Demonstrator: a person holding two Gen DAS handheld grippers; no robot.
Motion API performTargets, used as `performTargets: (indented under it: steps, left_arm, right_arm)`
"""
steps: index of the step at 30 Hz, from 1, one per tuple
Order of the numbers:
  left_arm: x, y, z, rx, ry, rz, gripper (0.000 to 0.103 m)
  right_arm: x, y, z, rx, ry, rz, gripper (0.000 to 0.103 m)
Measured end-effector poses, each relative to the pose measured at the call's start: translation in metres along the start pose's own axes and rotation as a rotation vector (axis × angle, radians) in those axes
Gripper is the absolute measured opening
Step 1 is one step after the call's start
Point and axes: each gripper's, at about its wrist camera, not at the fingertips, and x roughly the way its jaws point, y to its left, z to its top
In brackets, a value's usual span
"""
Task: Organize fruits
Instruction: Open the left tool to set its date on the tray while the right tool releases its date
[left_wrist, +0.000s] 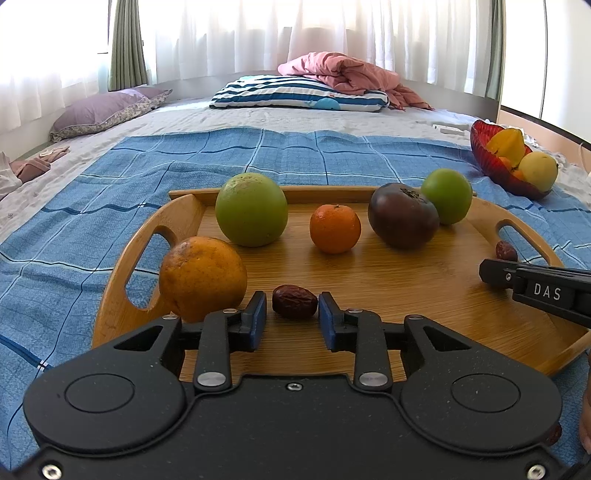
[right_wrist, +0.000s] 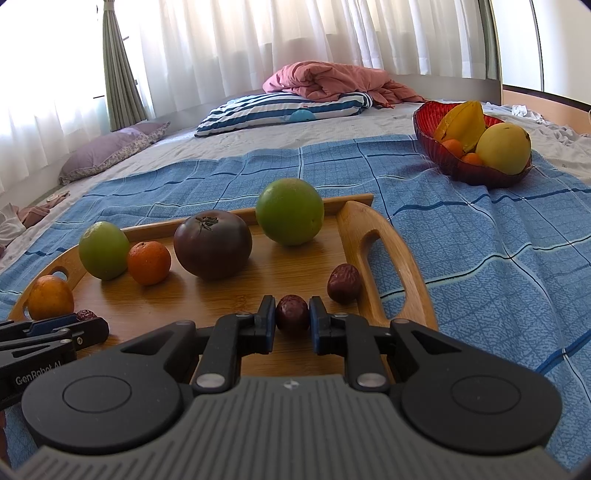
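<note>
- As both tongs sit low over the wooden tray (left_wrist: 406, 280), we record the left gripper (left_wrist: 291, 308) with a brown date (left_wrist: 294, 302) between its blue pads. A sliver of gap shows on the pad at its 9 o'clock side, so we judge the jaws narrowly parted, not gripping.
- We find the right gripper (right_wrist: 292, 314) clamped on a second date (right_wrist: 292, 314), with both pads against it.
- Both dates lie at the tray's 6 o'clock edge, each in its own wrist view.
- A third date (right_wrist: 344, 283) lies loose at 1 o'clock of the right gripper, beside the tray handle.
- From the left wrist view we note on the tray a large orange (left_wrist: 202, 277) at 8 o'clock, a large green fruit (left_wrist: 251, 209) at 11, a small orange (left_wrist: 335, 229) at 12, and a dark tomato-like fruit (left_wrist: 402, 216) touching a small green fruit (left_wrist: 447, 195) at 1.
- The tray rests on a blue checked cloth (left_wrist: 74, 221).
- A red bowl (left_wrist: 491, 162) of yellow and orange fruit stands off the tray at 2 o'clock.
</note>
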Motion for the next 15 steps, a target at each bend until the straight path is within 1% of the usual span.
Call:
performTargets:
  steps: [2, 5, 12, 13, 14, 15]
  left_arm:
    - [-0.0004, 0.0007, -0.0003, 0.001, 0.001, 0.002, 0.034]
    - [-0.0011, 0.0013, 0.0000, 0.004, 0.002, 0.003, 0.037]
    - [-0.0050, 0.0029, 0.0001, 0.007, 0.010, -0.003, 0.041]
    - [-0.0057, 0.0028, 0.0003, 0.006, 0.010, -0.005, 0.043]
    - [-0.0068, 0.0026, 0.0004, 0.006, 0.009, -0.007, 0.044]
    - [-0.0084, 0.0029, 0.0004, 0.005, 0.006, -0.009, 0.046]
  right_arm:
    - [-0.0001, 0.0000, -0.0003, 0.000, -0.001, -0.002, 0.026]
    - [-0.0007, -0.0010, -0.0008, 0.003, -0.002, 0.001, 0.032]
    - [-0.0034, -0.0013, -0.0012, 0.003, -0.008, 0.010, 0.033]
    - [-0.0041, -0.0011, -0.0013, 0.002, -0.010, 0.011, 0.035]
    - [-0.0054, -0.0003, -0.0015, -0.003, -0.016, 0.013, 0.042]
    - [-0.0054, -0.0003, -0.0015, -0.003, -0.016, 0.013, 0.046]
